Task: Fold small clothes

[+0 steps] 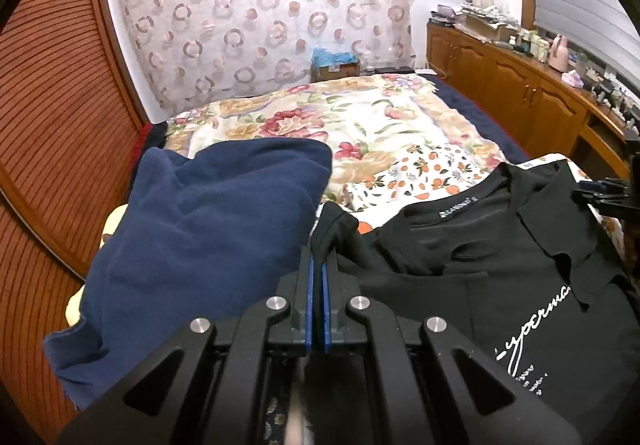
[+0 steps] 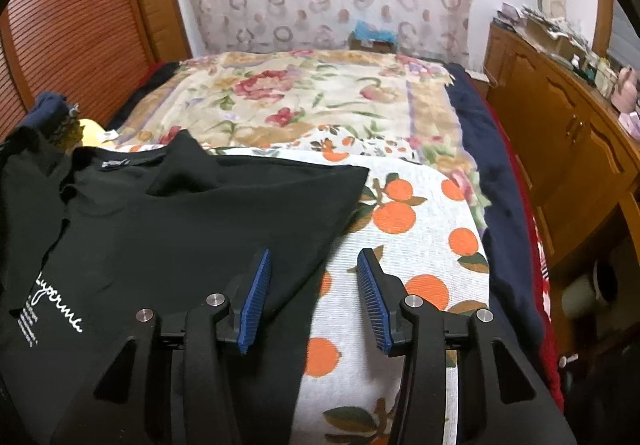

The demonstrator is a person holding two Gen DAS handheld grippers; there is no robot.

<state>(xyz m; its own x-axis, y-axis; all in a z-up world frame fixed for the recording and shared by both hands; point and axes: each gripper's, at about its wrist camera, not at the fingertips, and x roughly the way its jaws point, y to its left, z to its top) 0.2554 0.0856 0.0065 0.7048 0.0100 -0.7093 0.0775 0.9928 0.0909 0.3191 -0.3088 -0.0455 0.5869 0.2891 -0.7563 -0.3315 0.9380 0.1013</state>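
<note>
A black T-shirt (image 1: 500, 265) with white script lettering lies on an orange-print cloth on the bed; it also shows in the right wrist view (image 2: 160, 229). My left gripper (image 1: 319, 265) is shut on the shirt's left sleeve (image 1: 332, 229) and holds it folded inward over the body. My right gripper (image 2: 314, 265) is open and empty, hovering just above the shirt's right sleeve edge (image 2: 320, 185). The right gripper's body shows at the right edge of the left wrist view (image 1: 612, 193).
A folded navy garment (image 1: 208, 253) lies left of the shirt. The orange-print cloth (image 2: 420, 245) covers a floral bedspread (image 2: 300, 97). A slatted wooden wardrobe (image 1: 52, 125) stands at the left, a cluttered wooden cabinet (image 2: 560, 133) at the right, a cardboard box (image 1: 336, 65) behind the bed.
</note>
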